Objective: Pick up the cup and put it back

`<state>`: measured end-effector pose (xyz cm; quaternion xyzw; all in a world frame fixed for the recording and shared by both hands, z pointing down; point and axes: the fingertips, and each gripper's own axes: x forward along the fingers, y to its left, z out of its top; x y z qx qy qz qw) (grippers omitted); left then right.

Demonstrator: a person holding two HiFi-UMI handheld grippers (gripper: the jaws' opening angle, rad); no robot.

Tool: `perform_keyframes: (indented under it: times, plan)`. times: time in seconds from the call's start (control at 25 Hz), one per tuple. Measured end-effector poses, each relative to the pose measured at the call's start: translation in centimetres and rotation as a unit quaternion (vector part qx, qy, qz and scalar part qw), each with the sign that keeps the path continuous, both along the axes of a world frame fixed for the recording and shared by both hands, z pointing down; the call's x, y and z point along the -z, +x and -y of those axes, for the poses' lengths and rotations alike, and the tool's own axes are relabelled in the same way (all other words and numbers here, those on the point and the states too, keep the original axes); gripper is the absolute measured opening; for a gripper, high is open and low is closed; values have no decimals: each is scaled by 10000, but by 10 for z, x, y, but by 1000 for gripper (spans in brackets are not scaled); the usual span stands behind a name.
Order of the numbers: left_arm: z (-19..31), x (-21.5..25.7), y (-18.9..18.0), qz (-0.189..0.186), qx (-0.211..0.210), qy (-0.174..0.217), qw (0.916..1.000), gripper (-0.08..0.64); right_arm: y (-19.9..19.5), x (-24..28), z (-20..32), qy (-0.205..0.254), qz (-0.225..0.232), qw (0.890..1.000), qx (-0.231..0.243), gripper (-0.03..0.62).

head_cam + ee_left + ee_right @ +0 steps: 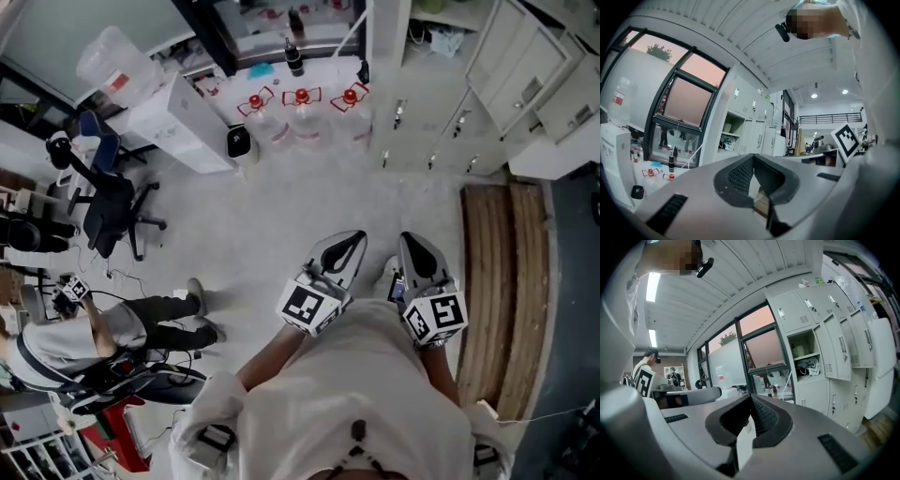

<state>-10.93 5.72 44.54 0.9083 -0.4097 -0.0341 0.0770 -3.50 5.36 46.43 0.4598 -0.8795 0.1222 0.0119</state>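
No cup shows in any view. I hold both grippers close to my chest, side by side over the floor. In the head view my left gripper (pixel 343 242) and right gripper (pixel 416 244) point away from me, each with its marker cube (pixel 310 306) at the back. In the left gripper view the left gripper (pixel 753 157) has its tips together with nothing between them. In the right gripper view the right gripper (pixel 750 397) is also shut and empty. The right gripper's marker cube (pixel 847 138) shows at the edge of the left gripper view.
Grey lockers (pixel 487 84) stand ahead on the right, above a wooden slatted bench (pixel 506 281). Water jugs with red caps (pixel 302 103) line the far wall. A black office chair (pixel 112 211) and a seated person (pixel 84 337) are at the left.
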Motion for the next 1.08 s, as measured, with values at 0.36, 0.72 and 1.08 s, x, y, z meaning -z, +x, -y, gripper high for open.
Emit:
perform_keyframes:
  times: [0.36, 0.72, 1.08]
  plan:
    - [-75, 6, -18, -173, -669, 11, 9976, 9, -30, 6, -84, -15, -68, 9983, -576, 25]
    - [-116, -8, 4, -180, -1017, -11, 9946, 9, 3, -2, -139, -120, -274, 9947, -986, 25]
    - [-158, 10, 59, -80, -969, 224, 9950, 9, 61, 11, -200, 13, -226, 9930, -1159, 25]
